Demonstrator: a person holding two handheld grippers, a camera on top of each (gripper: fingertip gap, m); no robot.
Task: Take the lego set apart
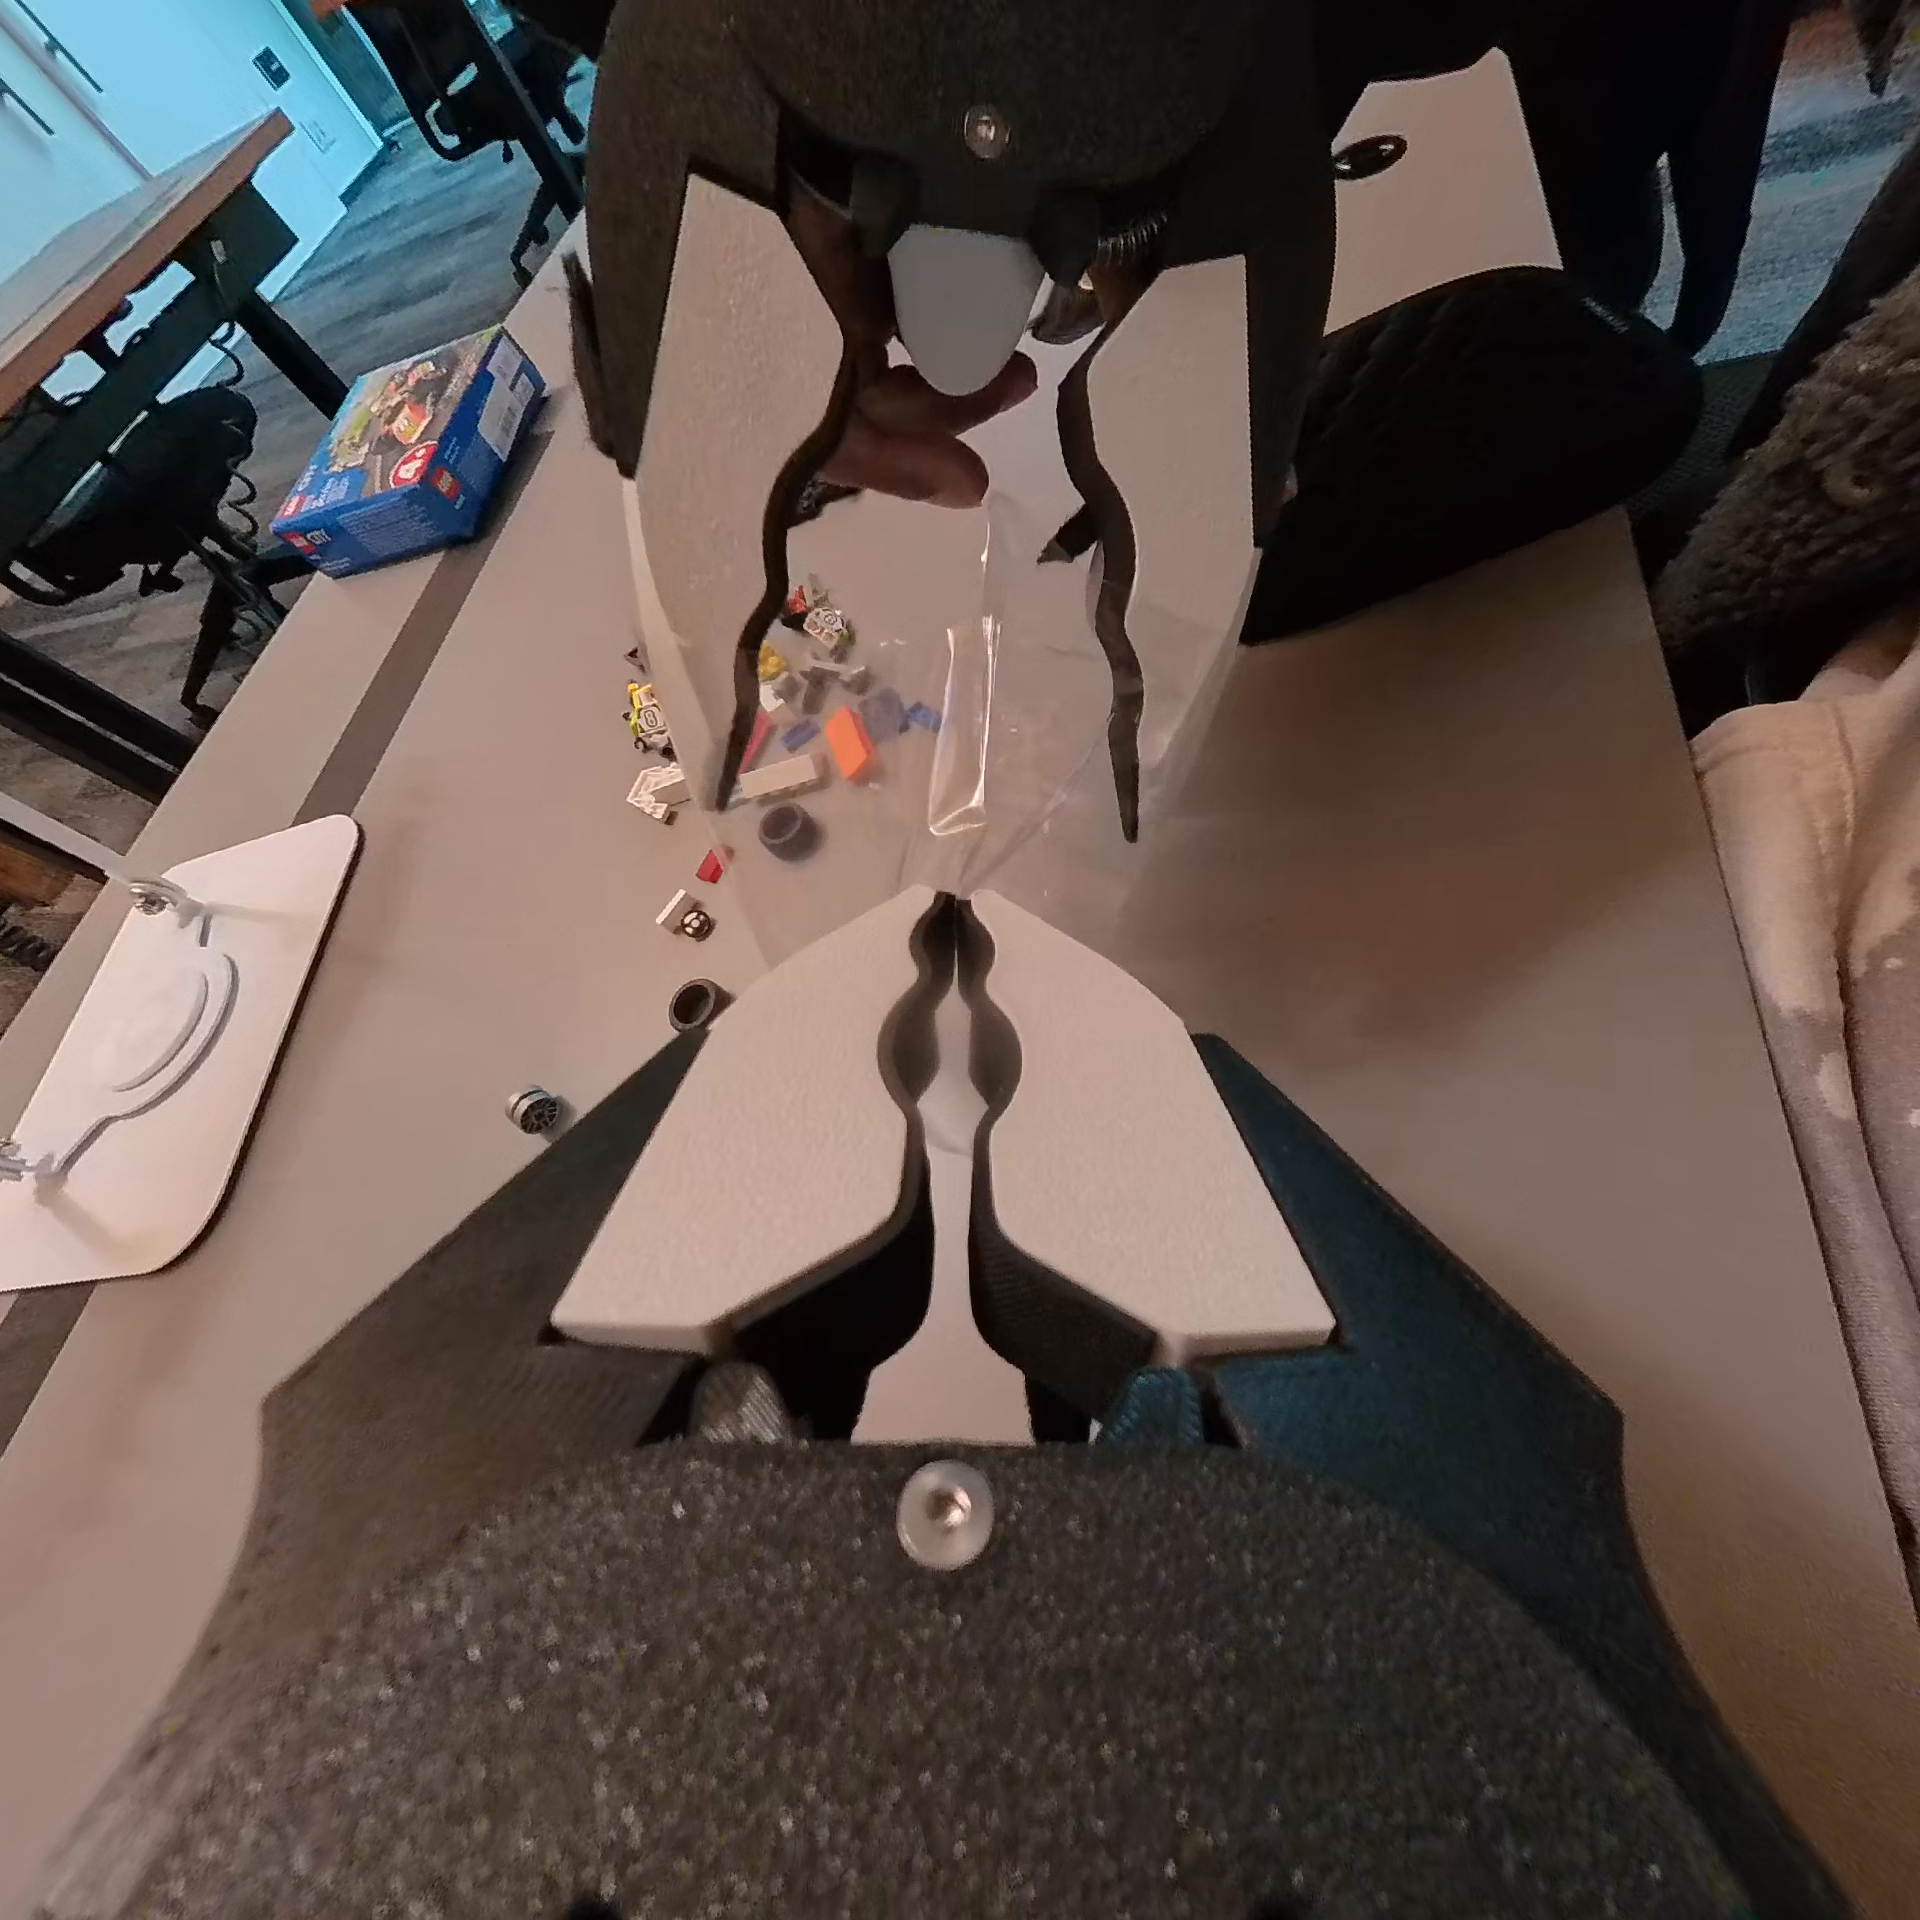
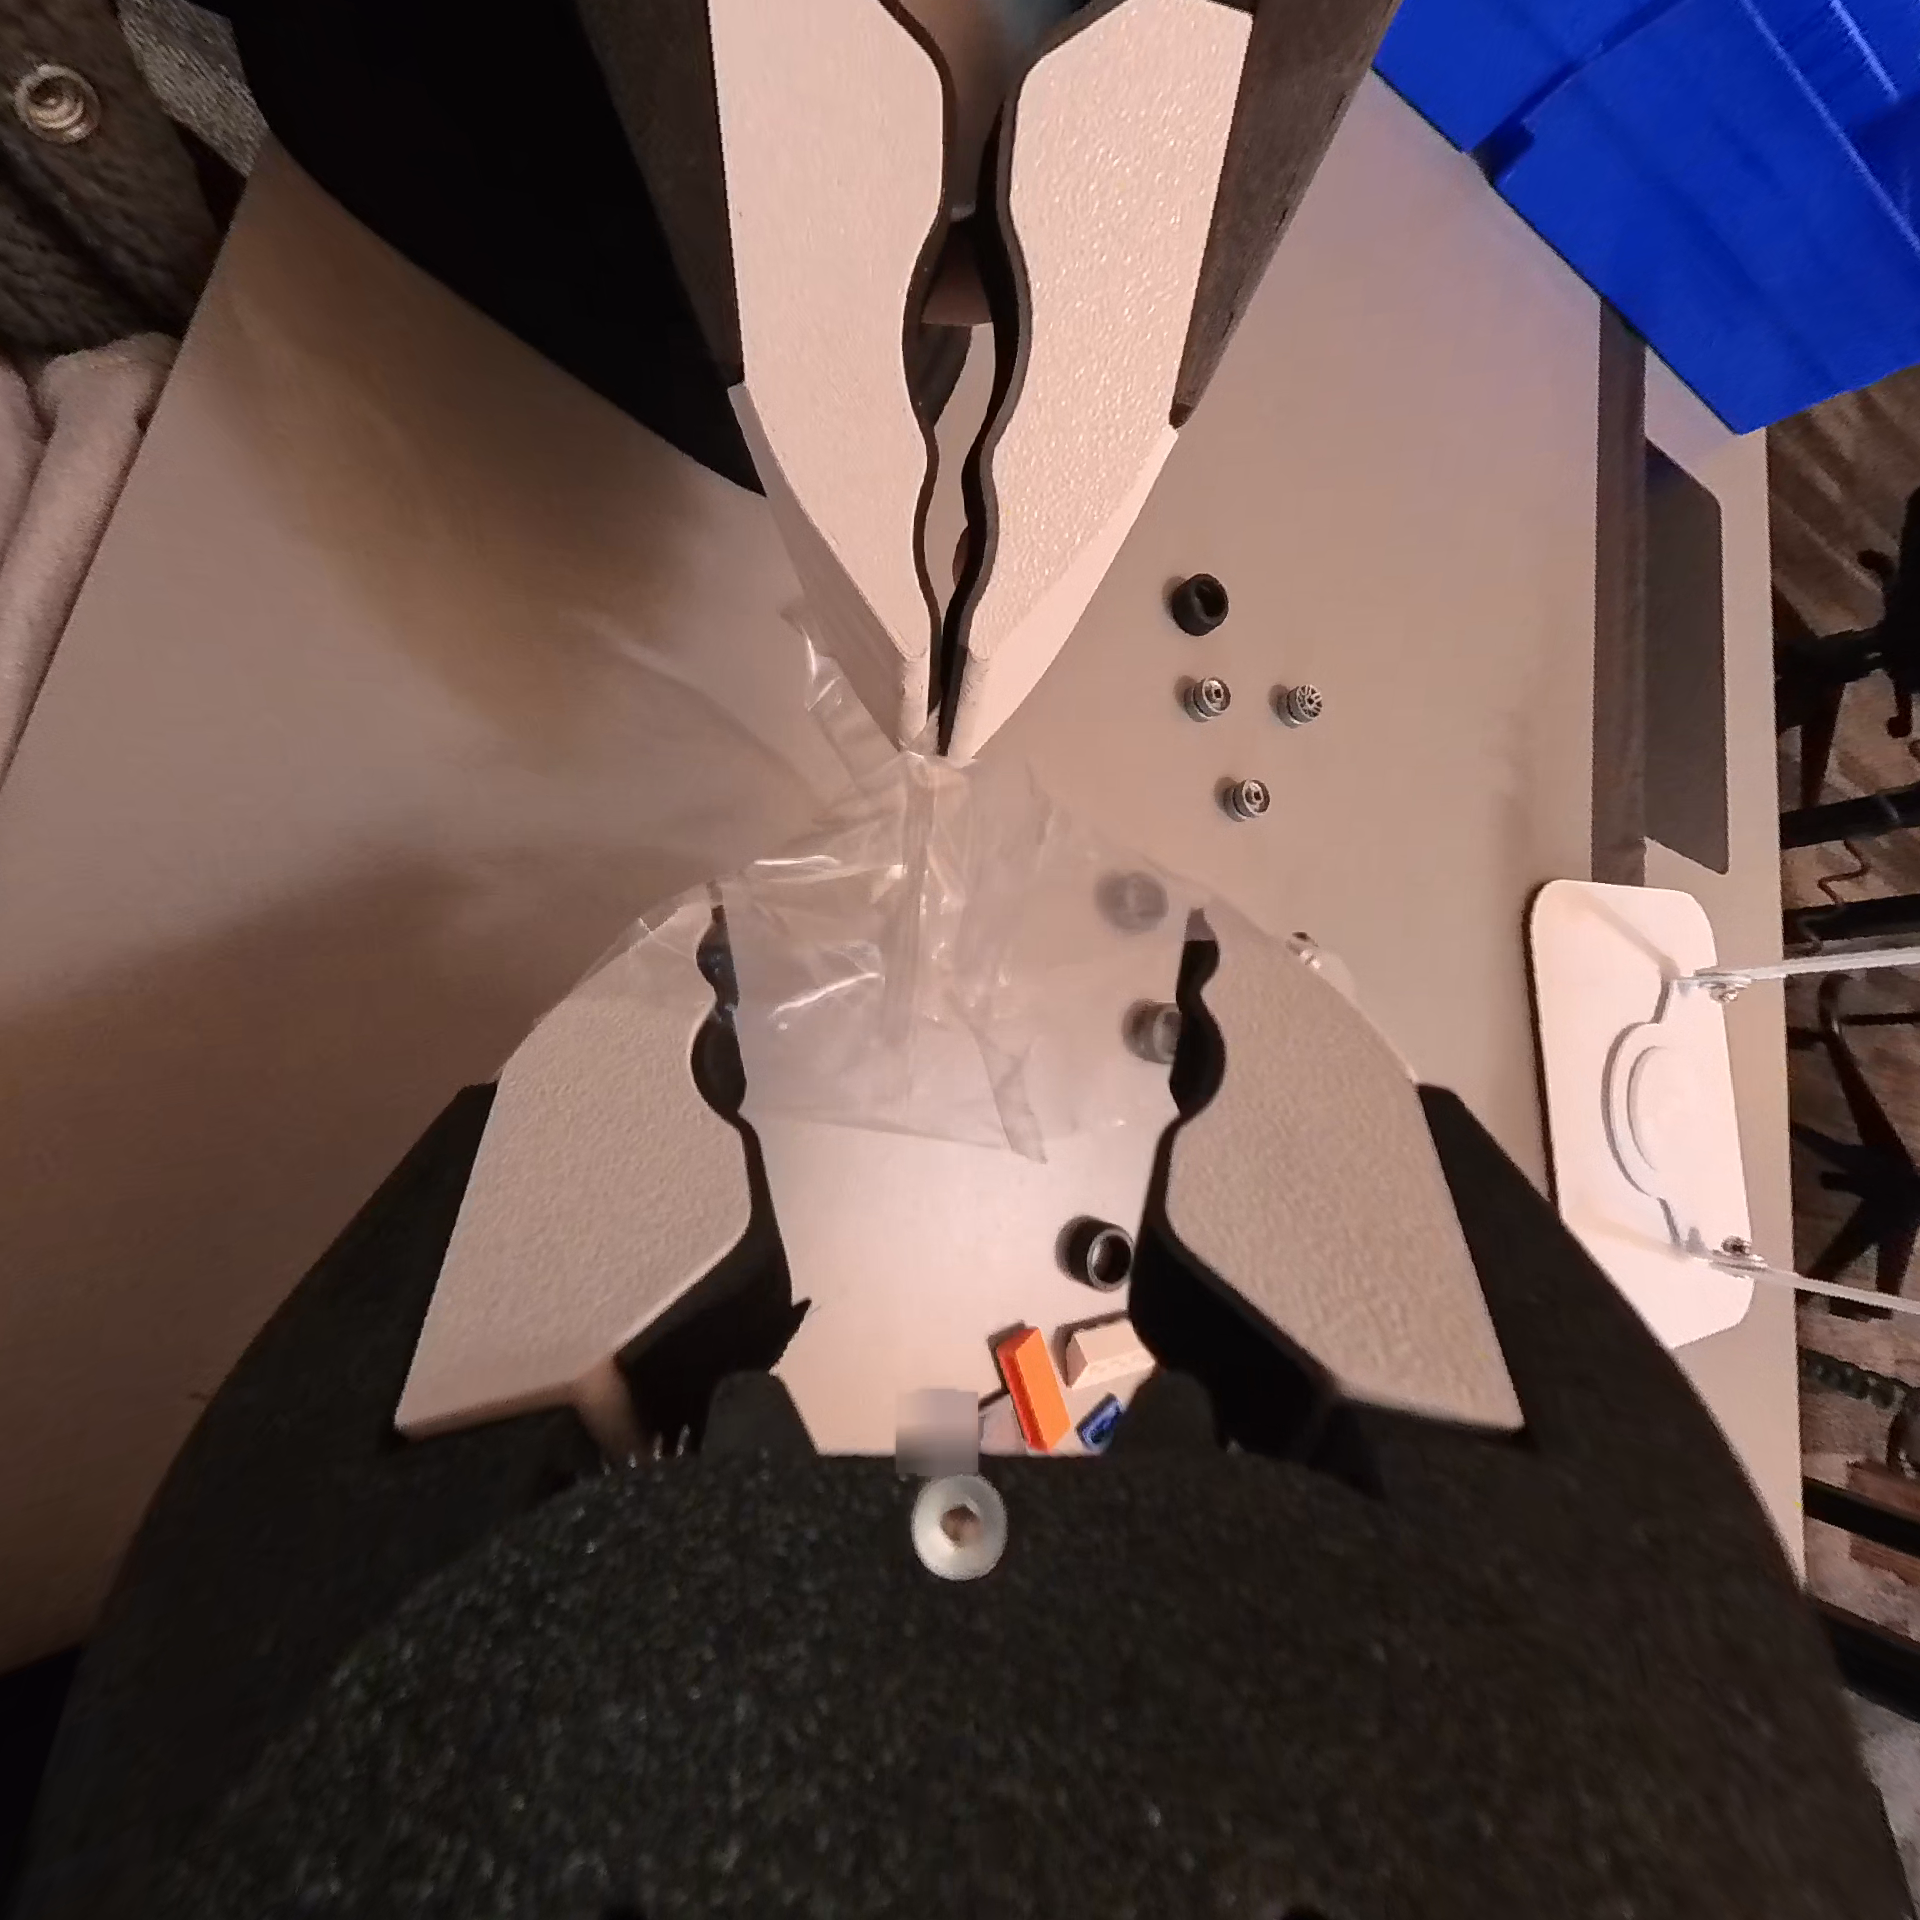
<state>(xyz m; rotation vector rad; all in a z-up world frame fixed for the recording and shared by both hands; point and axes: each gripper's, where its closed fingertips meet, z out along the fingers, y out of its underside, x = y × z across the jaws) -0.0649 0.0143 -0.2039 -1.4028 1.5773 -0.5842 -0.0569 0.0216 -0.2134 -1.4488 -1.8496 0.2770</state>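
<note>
My left gripper (image 1: 951, 909) is shut on a corner of a clear plastic bag (image 1: 961, 727), which it holds above the table. It also shows in the right wrist view (image 2: 935, 753), pinching the bag (image 2: 894, 997). My right gripper (image 2: 953, 920) is open, with the bag's loose end between its fingers, and faces the left one (image 1: 928, 816). Loose lego pieces (image 1: 821, 696) lie on the table under the right gripper, among them an orange brick (image 1: 852, 750) (image 2: 1029, 1387), a tan brick (image 2: 1101, 1356) and a black tyre (image 2: 1101, 1252).
A blue lego box (image 1: 416, 457) lies at the far left of the grey table (image 1: 1403, 935). Small wheels (image 2: 1244, 798) and a tyre (image 1: 694, 1006) are scattered. A white stand plate (image 1: 156, 1039) (image 2: 1631, 1101) sits near the edge. Blue bins (image 2: 1714, 156) stand beyond. My left and right fingertips are right by each other. My right tips are roughly 15 cm from the orange brick (image 1: 852, 750). It is also in sight in the right wrist view (image 2: 1045, 1377).
</note>
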